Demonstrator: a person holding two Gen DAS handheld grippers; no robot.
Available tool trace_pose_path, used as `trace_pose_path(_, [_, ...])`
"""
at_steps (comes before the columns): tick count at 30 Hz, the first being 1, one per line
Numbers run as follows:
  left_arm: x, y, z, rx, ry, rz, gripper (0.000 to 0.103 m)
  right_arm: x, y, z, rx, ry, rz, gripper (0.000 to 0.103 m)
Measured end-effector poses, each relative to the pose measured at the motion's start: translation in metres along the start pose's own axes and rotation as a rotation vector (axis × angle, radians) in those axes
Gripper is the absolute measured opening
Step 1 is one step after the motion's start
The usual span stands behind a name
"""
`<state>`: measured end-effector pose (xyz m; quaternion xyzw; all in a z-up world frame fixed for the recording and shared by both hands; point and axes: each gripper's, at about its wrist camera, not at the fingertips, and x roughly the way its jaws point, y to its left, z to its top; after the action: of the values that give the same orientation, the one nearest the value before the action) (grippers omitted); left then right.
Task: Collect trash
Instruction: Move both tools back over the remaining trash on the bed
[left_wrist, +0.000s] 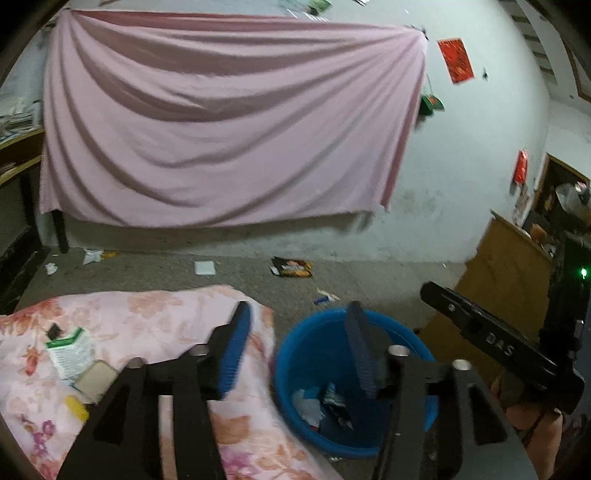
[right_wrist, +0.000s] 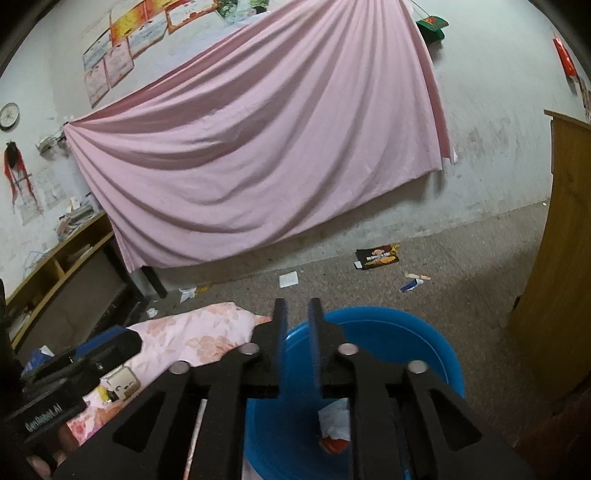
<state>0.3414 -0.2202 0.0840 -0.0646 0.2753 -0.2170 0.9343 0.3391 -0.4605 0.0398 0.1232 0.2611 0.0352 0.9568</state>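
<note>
A round blue plastic bucket (left_wrist: 317, 354) was seen in both views, standing on the rough grey concrete floor (left_wrist: 369, 280) just beside a bed covered in a pink floral quilt (left_wrist: 147, 317). Only the left wrist view showed the green-and-white printed leaflet (left_wrist: 68, 350) lying on that quilt, while only the right wrist view took in the round wall clock (right_wrist: 9, 116) and the low wooden shelf (right_wrist: 55, 258) to the side. The left gripper (left_wrist: 295, 347) was held with its jaws well apart and nothing between them, one blue ribbed pad over the quilt edge, the other over the bucket. The right gripper (right_wrist: 298, 347) was open by just a narrow gap, empty too, right above the bucket's rim. Crumpled white paper and dark wrappers (left_wrist: 321, 406) lay in the bucket's bottom. More litter was scattered well beyond on the floor, like a flat black snack packet (right_wrist: 376, 257) below the draped pink cloth (right_wrist: 258, 147).
</note>
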Motion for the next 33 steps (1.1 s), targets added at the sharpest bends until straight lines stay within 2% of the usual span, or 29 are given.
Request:
trace_pose_path(2, [-0.014,0.013,0.002,-0.025,-0.053,0.027,0.081,-0.001,0.006,0.001,-0.011,-0.011,0.012,0.040])
trace_pose_path(4, [-0.027,0.026,0.002,-0.049,-0.110,0.051,0.096,-0.002,0.014,0.003,-0.029,-0.025,0.022,0.045])
trace_pose_path(5, [-0.035,0.033,0.002,-0.063,-0.144,0.069,0.099,-0.003,0.019,0.004,-0.033,-0.036,0.026,0.046])
trace_pose_path(7, [-0.048,0.045,0.002,-0.082,-0.198,0.104,0.099,-0.005,0.025,0.006,-0.029,-0.062,0.043,0.054])
trace_pose_path(9, [-0.060,0.056,0.002,-0.081,-0.234,0.148,0.100,-0.009,0.033,0.008,-0.017,-0.104,0.076,0.080])
trace_pose_path(14, [-0.091,0.085,0.000,-0.081,-0.316,0.236,0.100,-0.018,0.055,0.010,-0.022,-0.195,0.142,0.100])
trace_pose_path(20, [-0.120,0.114,-0.009,-0.107,-0.385,0.302,0.101,-0.022,0.094,0.007,-0.098,-0.274,0.213,0.103])
trace_pose_path(26, [-0.147,0.139,-0.019,-0.086,-0.438,0.374,0.101,-0.026,0.135,-0.001,-0.137,-0.362,0.287,0.103])
trace_pose_path(33, [-0.166,0.170,-0.034,-0.089,-0.470,0.430,0.101,-0.023,0.179,-0.016,-0.214,-0.402,0.313,0.103])
